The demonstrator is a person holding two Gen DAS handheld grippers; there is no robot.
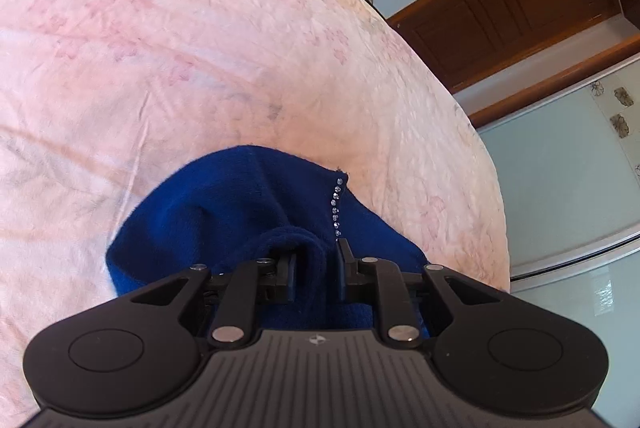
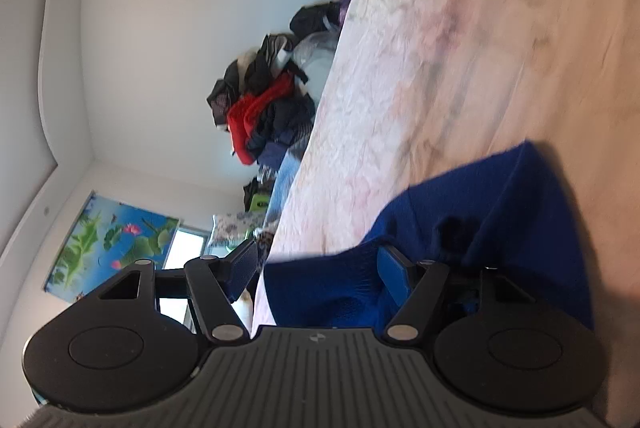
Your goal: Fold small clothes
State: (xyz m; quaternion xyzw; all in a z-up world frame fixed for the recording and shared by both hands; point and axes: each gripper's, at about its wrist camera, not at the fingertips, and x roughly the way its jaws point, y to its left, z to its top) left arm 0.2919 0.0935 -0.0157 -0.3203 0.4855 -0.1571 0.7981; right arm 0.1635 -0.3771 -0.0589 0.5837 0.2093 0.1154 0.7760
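Observation:
A dark blue fleece garment (image 1: 224,204) with a short line of small rhinestones (image 1: 335,210) lies on the pink bedspread (image 1: 200,48). My left gripper (image 1: 318,268) is shut on a bunched fold of this garment, just in front of the camera. In the right wrist view the same blue garment (image 2: 500,212) lies on the bedspread (image 2: 460,48). My right gripper (image 2: 320,268) is open, its jaws wide apart, with the garment's edge lying between and over them. The view is tilted and blurred.
The bed's edge runs on the right in the left wrist view, with a brown wooden door (image 1: 520,8) and pale floor (image 1: 560,168) beyond. A pile of clothes and bags (image 2: 272,100) stands past the bed. A lotus picture (image 2: 112,248) hangs on the wall.

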